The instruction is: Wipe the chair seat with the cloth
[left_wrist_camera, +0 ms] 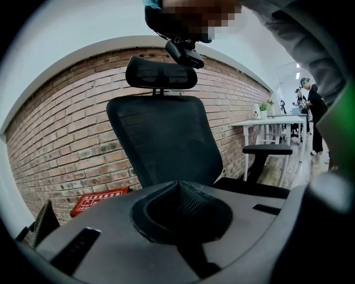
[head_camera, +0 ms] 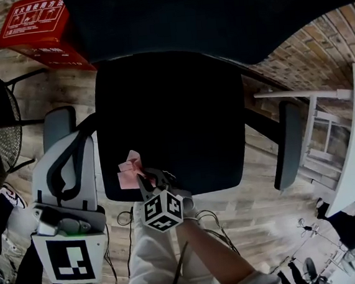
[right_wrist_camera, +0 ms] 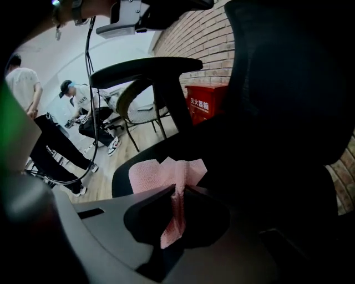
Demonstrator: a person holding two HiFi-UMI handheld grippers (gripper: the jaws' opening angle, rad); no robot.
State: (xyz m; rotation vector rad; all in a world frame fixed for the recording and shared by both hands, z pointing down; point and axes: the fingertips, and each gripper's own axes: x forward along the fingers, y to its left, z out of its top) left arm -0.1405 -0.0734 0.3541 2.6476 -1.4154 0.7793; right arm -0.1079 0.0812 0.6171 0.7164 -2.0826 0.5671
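The cloth (head_camera: 129, 170) lay at the front-left corner of the chair seat (head_camera: 175, 113), between the jaws of the right gripper (head_camera: 147, 177). The left gripper (head_camera: 67, 160) hung left of the seat, before the armrest (head_camera: 59, 126). A box (head_camera: 36, 26) stood behind, a table (head_camera: 353, 152) right

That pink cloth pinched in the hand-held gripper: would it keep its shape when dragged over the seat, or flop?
Probably floppy: the pink cloth folds and droops where the right hand-held gripper pinches it. It looks thin and light, so it would likely bunch when pushed across the chair seat.
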